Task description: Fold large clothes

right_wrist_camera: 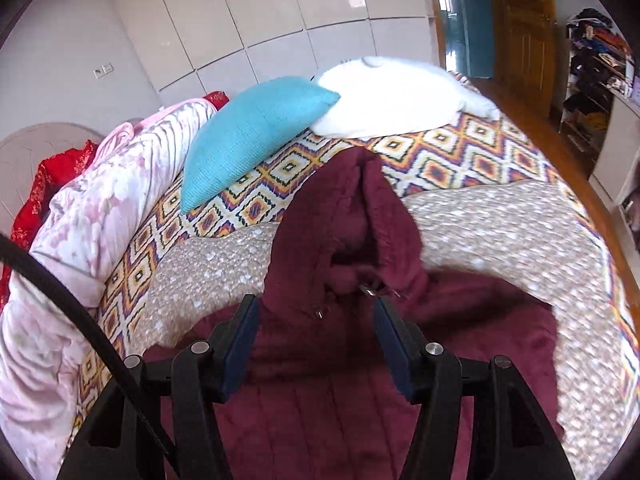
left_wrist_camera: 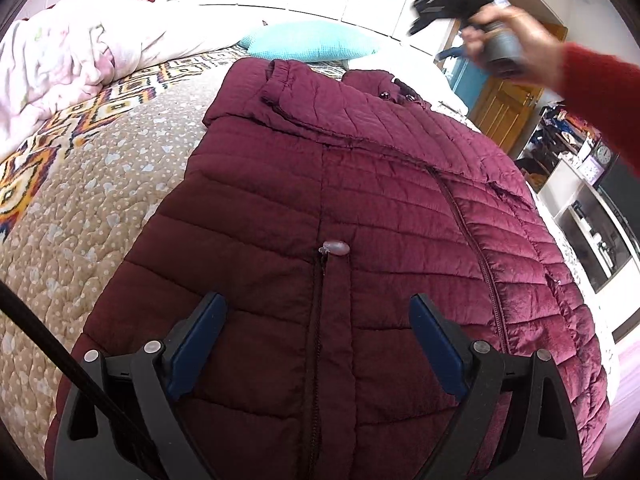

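Across the bed (left_wrist_camera: 100, 208) lies the maroon puffer jacket (left_wrist_camera: 320, 208), collar toward 12 o'clock. Left gripper (left_wrist_camera: 318, 312) hovers above its zipper, fingers spread and pinching nothing. Right gripper (right_wrist_camera: 316, 320), seen at 2 o'clock from the left wrist, has fingers spread astride the hood (right_wrist_camera: 352, 216).

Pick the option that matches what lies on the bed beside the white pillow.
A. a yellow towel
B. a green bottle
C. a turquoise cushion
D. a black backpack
C: the right wrist view shows a turquoise woven cushion leaning against the white pillow at the far side of the bed with the patterned quilted cover, beyond the maroon quilted puffer jacket.
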`<state>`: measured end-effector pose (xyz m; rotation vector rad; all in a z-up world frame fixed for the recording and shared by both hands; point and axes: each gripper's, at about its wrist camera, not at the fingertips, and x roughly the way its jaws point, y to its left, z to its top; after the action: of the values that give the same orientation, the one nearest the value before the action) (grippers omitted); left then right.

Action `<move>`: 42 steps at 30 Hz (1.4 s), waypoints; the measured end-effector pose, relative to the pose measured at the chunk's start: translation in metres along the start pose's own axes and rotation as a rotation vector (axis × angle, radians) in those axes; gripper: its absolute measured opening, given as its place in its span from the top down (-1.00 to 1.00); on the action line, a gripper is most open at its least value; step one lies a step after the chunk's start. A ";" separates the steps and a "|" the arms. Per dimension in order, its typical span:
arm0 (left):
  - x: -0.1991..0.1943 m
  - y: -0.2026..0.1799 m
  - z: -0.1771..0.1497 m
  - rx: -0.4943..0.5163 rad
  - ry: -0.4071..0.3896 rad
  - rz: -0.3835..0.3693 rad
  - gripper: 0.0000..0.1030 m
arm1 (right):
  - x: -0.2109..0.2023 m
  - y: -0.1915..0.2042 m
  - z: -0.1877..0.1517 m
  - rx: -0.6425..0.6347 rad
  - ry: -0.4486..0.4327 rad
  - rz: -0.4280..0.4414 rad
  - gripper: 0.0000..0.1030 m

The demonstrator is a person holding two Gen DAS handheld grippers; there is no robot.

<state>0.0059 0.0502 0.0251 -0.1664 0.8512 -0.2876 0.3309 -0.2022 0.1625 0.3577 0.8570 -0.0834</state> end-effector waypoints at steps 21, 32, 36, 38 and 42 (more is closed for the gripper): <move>0.012 -0.006 0.001 0.023 0.013 0.031 -0.79 | 0.157 -0.018 0.075 0.061 -0.017 0.023 0.80; 0.010 -0.004 0.000 0.011 0.007 0.010 -0.79 | -0.051 0.039 -0.056 -0.154 -0.083 0.175 0.82; 0.010 -0.004 0.001 0.006 0.005 0.006 -0.79 | -0.082 0.028 -0.154 -0.170 0.003 0.189 0.81; 0.010 -0.004 0.001 0.002 0.003 0.001 -0.79 | -0.090 0.011 -0.199 -0.158 0.092 0.193 0.81; 0.009 -0.004 0.001 -0.004 0.001 -0.004 -0.79 | -0.126 -0.025 -0.252 -0.153 0.163 0.141 0.75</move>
<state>0.0115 0.0436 0.0201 -0.1719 0.8527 -0.2899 0.0603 -0.1485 0.0997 0.2832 0.9900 0.1436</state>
